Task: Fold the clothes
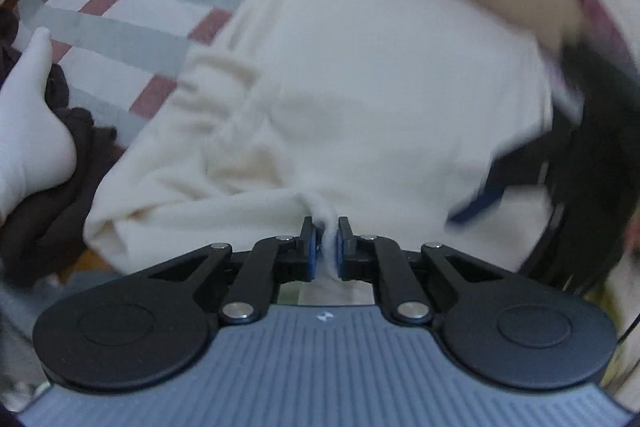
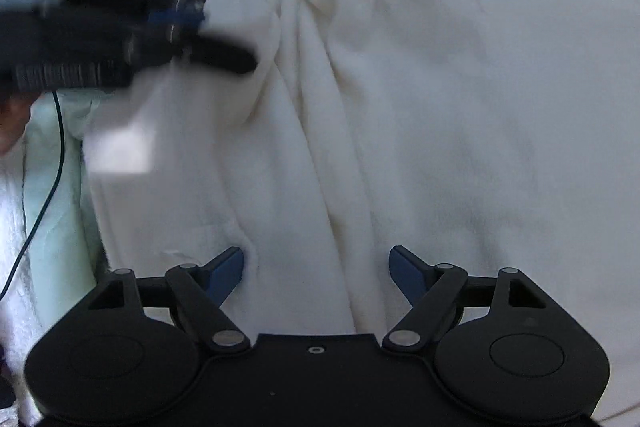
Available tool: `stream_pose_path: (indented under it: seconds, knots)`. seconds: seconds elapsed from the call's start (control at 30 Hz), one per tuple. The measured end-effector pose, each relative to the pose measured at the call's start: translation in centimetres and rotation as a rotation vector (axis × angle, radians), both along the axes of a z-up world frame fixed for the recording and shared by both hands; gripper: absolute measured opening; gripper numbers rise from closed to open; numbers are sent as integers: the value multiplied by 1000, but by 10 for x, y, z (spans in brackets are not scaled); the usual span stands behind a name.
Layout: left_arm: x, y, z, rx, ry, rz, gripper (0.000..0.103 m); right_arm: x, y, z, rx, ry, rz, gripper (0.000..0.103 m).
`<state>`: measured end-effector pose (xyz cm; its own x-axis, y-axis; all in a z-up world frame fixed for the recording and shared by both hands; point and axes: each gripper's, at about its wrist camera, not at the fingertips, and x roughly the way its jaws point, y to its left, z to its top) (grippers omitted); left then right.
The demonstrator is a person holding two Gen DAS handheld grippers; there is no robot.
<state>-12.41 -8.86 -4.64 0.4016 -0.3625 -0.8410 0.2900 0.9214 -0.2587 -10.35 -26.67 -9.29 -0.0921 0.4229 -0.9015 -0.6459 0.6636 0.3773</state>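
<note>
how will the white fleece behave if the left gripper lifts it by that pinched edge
Likely floppy: the fleece bunches into a ridge where the left gripper pinches it, jaws closed, and it lies in soft folds. Probably light, but bulky enough to sag and trail. Its fuzzy pile should resist slipping.

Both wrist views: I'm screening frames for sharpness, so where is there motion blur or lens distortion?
Left wrist view: the left gripper, pinching the cream fleece garment, is sharp; the right edge smears. Right wrist view: the open right gripper is crisp; the left gripper is motion-blurred. Both frames bow at the edges from the fisheye.
</note>
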Motion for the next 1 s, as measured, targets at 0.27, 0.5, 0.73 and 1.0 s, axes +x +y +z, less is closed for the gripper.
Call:
stream_pose_path:
  seconds: [0.27,0.5,0.73,1.0]
  knots:
    - [21,-20,15,-38,-140,-3,8,18,-13,23,-22,-5,-139,9]
    - [70,-68,65,-4,-319,-69,8,68,-65,56,5,-105,-362,8]
    - [148,-140,77,-162,-436,-3,8,116,-133,81,62,-358,-621,18]
    - [201,-187,16,-41,-357,-48,8,81,-213,64,275,-308,-995,43]
